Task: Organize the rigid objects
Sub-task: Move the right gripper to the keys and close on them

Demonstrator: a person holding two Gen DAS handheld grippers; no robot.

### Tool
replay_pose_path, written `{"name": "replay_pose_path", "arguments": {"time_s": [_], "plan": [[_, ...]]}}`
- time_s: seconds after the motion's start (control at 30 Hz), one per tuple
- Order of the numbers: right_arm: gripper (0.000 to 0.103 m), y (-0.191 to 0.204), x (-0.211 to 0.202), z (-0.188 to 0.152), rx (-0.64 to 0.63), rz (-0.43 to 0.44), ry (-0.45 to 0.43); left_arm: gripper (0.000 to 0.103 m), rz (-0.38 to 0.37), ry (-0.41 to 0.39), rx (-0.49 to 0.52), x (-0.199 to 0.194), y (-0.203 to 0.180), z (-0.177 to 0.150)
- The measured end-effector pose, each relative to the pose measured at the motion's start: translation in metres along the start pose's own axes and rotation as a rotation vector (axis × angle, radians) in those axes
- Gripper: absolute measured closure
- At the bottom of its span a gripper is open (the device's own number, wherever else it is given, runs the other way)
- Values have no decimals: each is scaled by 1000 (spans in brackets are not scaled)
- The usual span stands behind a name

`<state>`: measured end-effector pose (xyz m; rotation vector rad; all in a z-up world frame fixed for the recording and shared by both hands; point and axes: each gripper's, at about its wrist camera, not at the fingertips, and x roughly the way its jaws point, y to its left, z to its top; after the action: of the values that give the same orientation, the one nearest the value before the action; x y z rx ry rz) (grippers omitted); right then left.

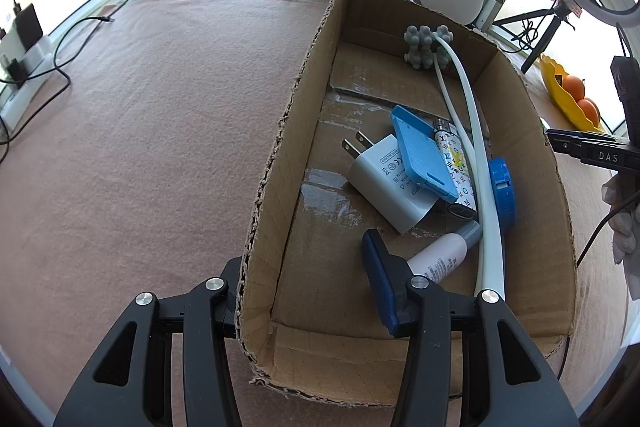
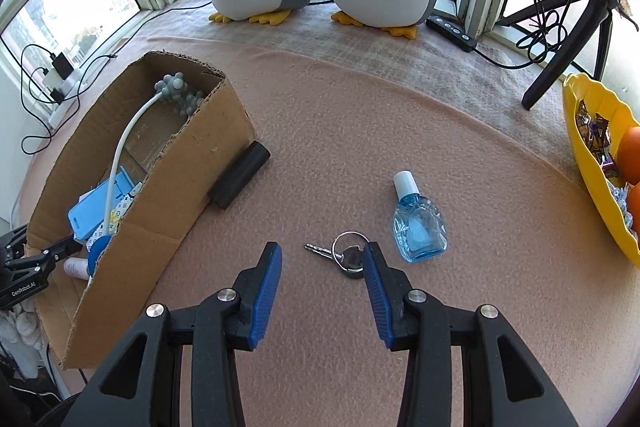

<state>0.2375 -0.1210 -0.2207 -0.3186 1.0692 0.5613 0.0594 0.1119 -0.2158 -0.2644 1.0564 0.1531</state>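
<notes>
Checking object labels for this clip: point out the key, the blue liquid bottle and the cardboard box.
key (image 2: 352, 258): right wrist view, on its dark head.
blue liquid bottle (image 2: 418, 233): right wrist view, on its clear body.
cardboard box (image 2: 168, 195): right wrist view, on its outer side wall.

Right gripper over the key on the pink cloth

Its blue-padded jaws stand apart, empty — the ringed key lies just beyond the tips. A blue bottle lies beside it; cardboard box at left, black cylinder against its wall.

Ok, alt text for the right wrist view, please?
The open right gripper hovers over a key on a pink cloth, a blue bottle lying beside it. A cardboard box of small items sits left.
</notes>
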Motion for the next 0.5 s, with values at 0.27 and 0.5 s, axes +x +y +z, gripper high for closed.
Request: {"name": "replay_pose_path", "arguments": {"time_s": [0.27,0.5], "plan": [[69,-4,8,1,24,8,20,55,0,0,0,0,0,0],[74,-8,13,0,32,5,38,55,-1,1,-2,1,1,0]]}}
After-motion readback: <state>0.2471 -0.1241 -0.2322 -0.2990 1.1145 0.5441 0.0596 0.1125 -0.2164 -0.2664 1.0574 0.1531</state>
